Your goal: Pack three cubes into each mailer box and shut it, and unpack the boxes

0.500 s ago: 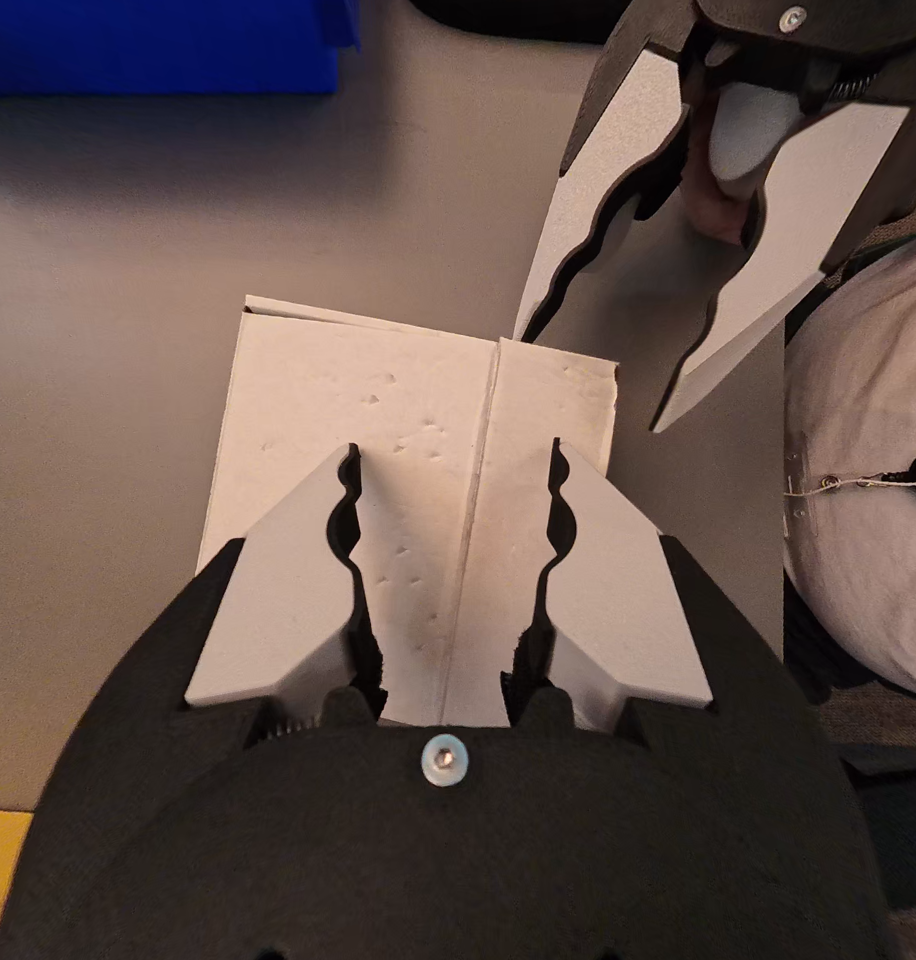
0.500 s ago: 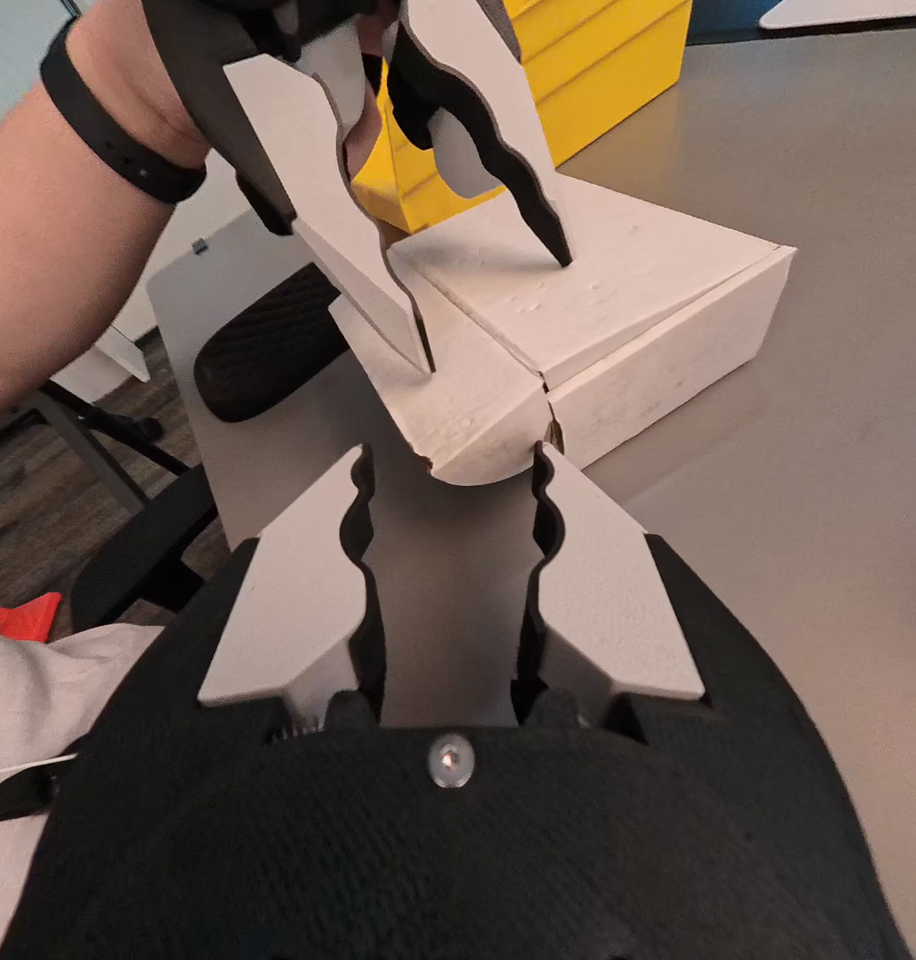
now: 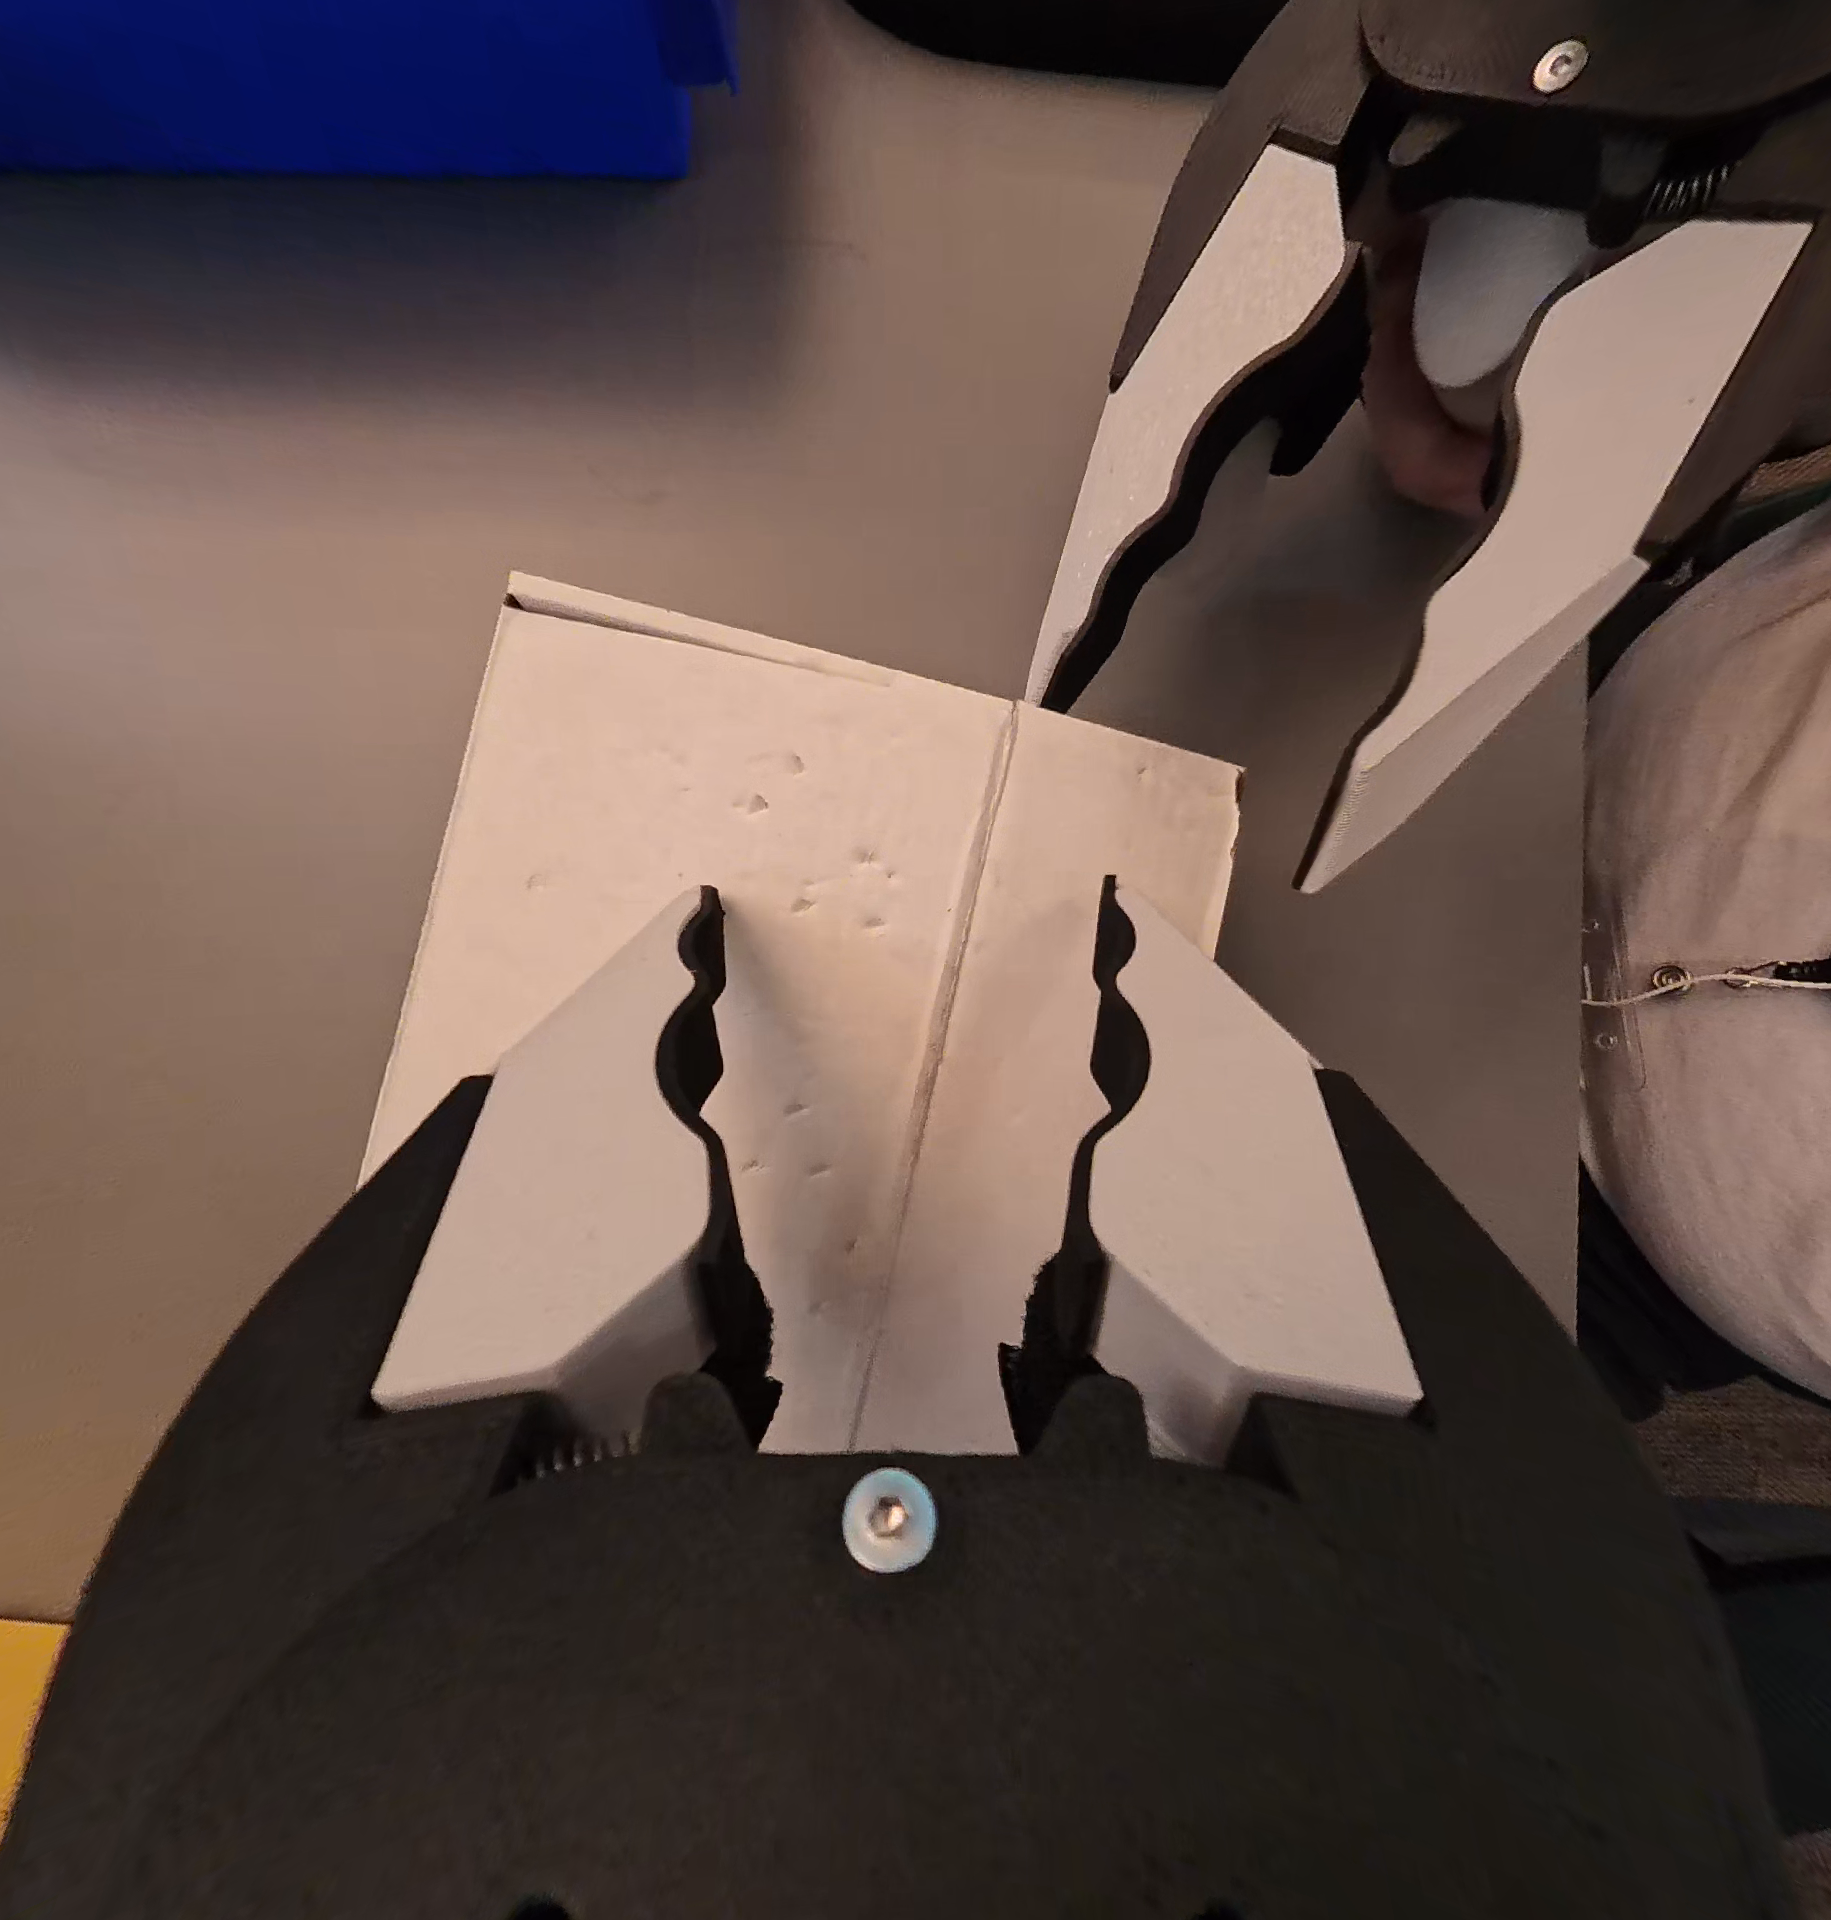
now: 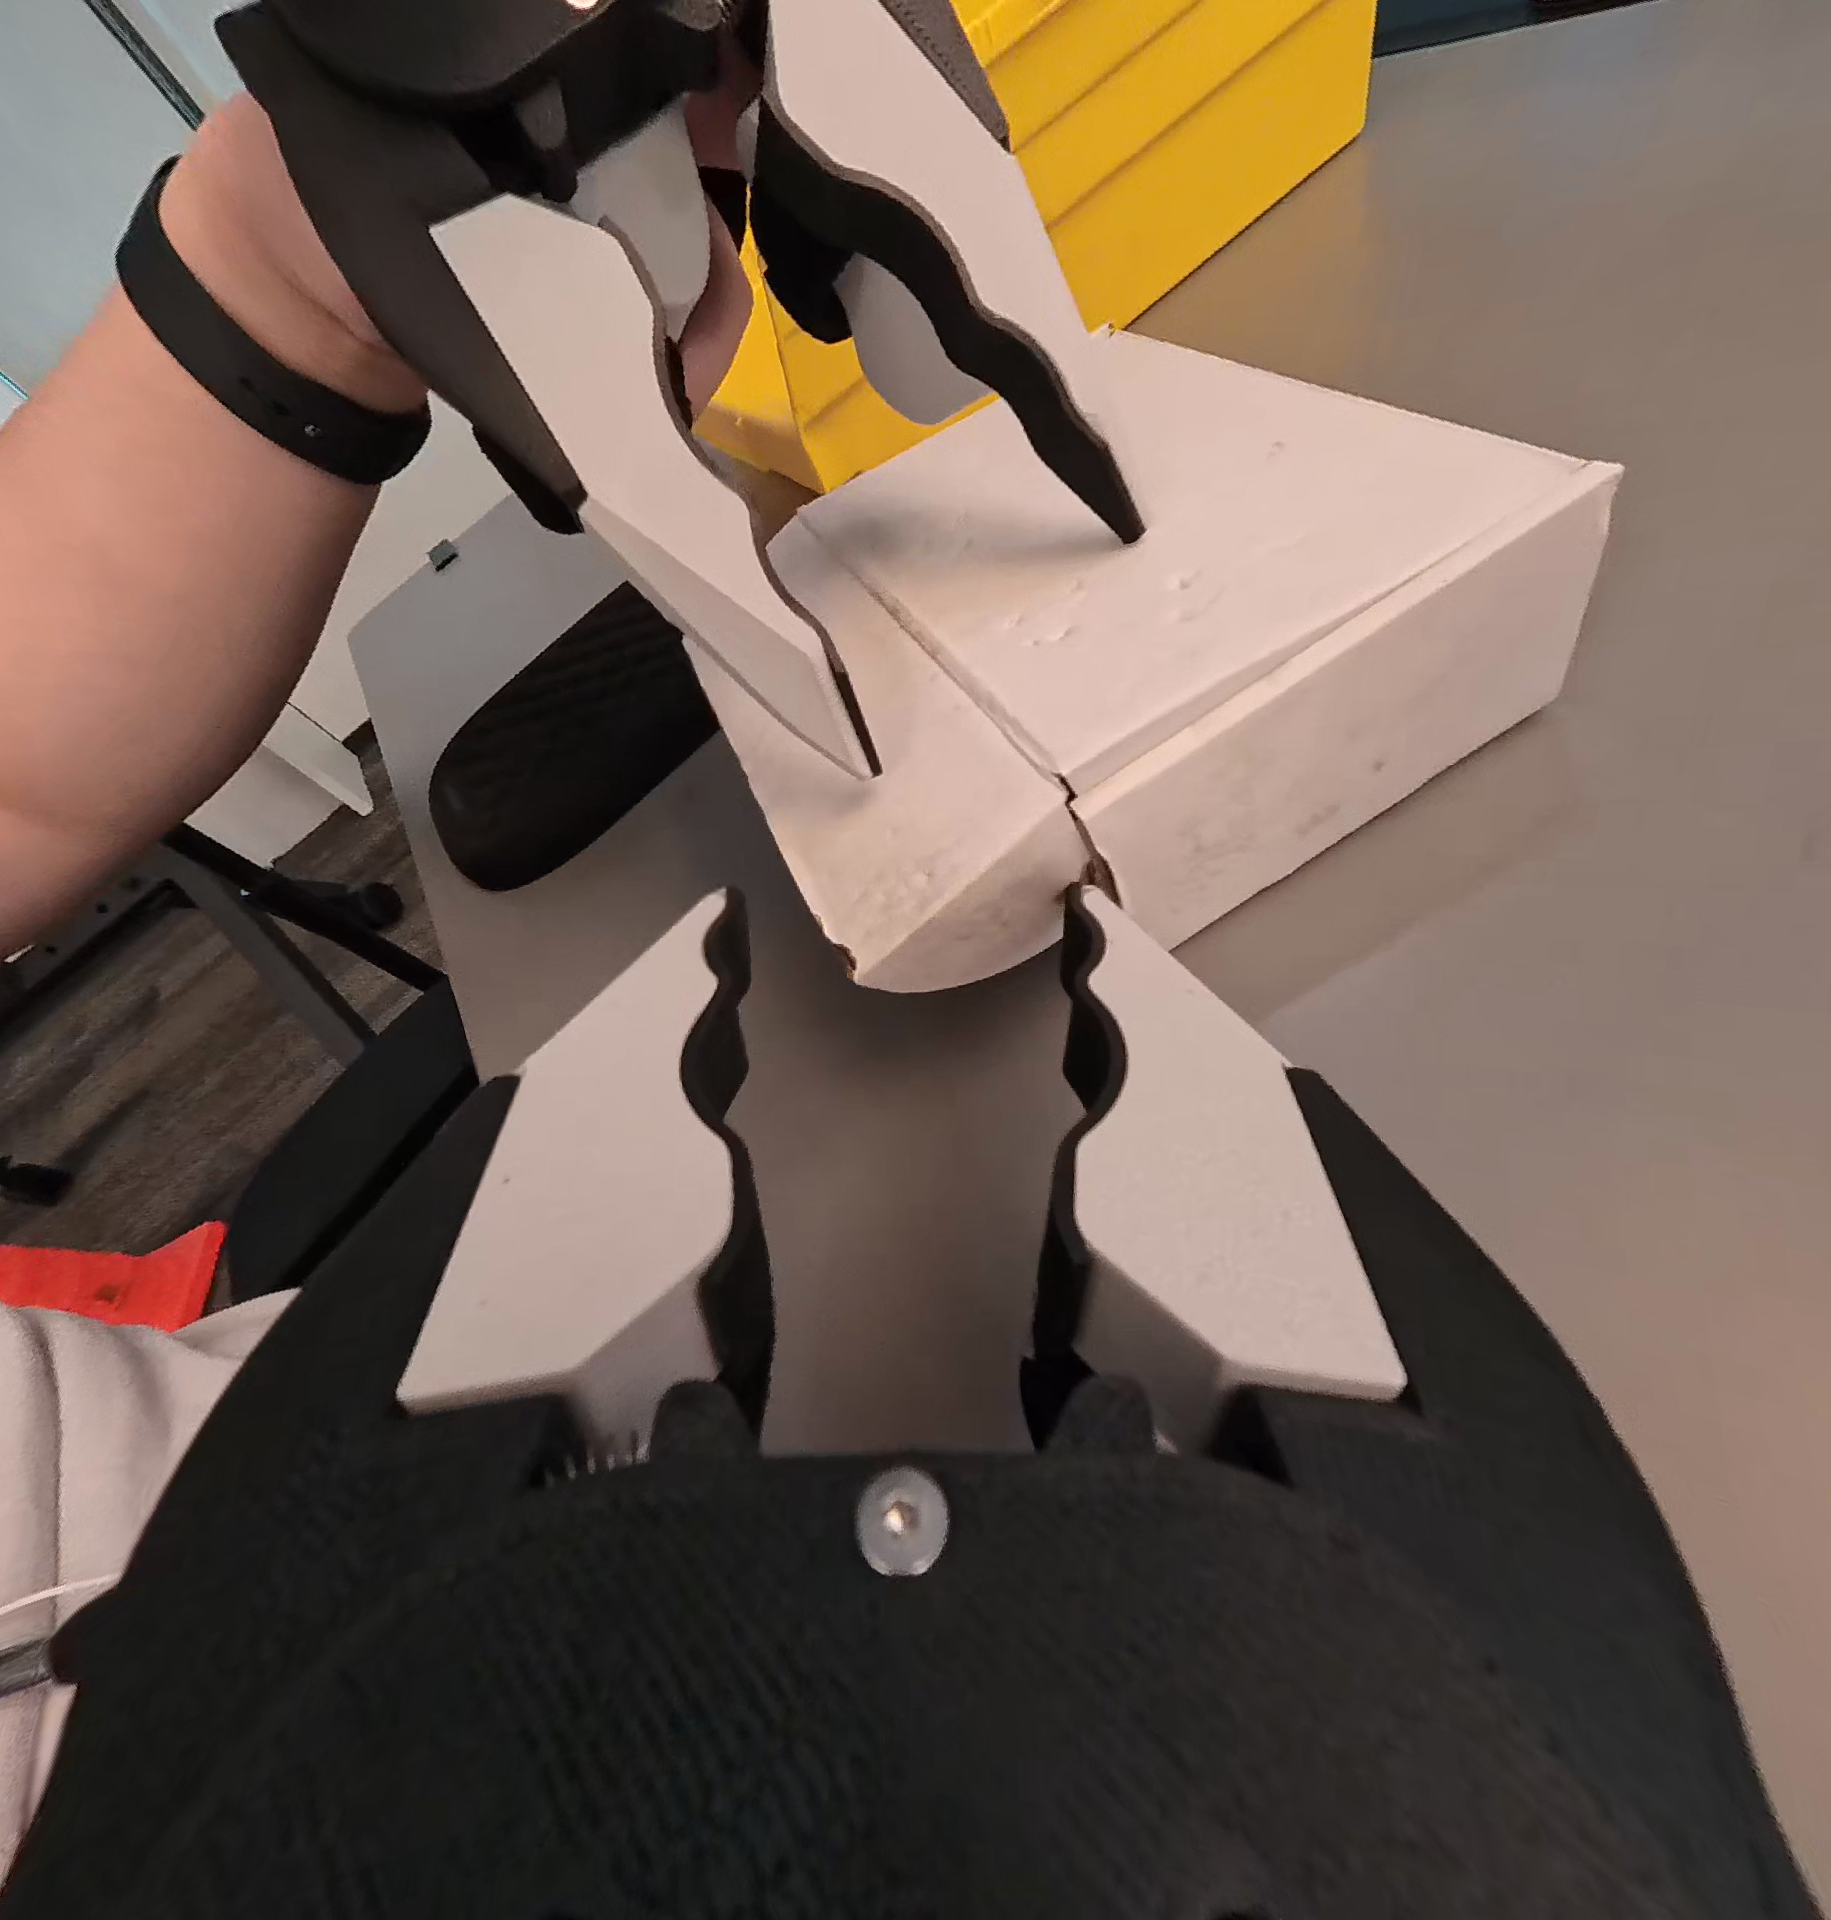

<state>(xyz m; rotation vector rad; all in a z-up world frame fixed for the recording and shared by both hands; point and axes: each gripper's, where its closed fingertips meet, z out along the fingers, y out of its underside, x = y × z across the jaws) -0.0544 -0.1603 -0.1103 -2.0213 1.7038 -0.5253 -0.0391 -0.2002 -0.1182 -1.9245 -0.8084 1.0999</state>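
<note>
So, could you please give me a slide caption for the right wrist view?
Open right gripper faces the white mailer box's front flap while the open left gripper stands on its lid.

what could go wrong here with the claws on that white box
1. The left claw presses its tips on the mailer box lid; the lid is already dented, so more pressure may crease it.
2. The front flap sticks out untucked, and the open right claw may bend it or push the box toward the table edge.
</note>
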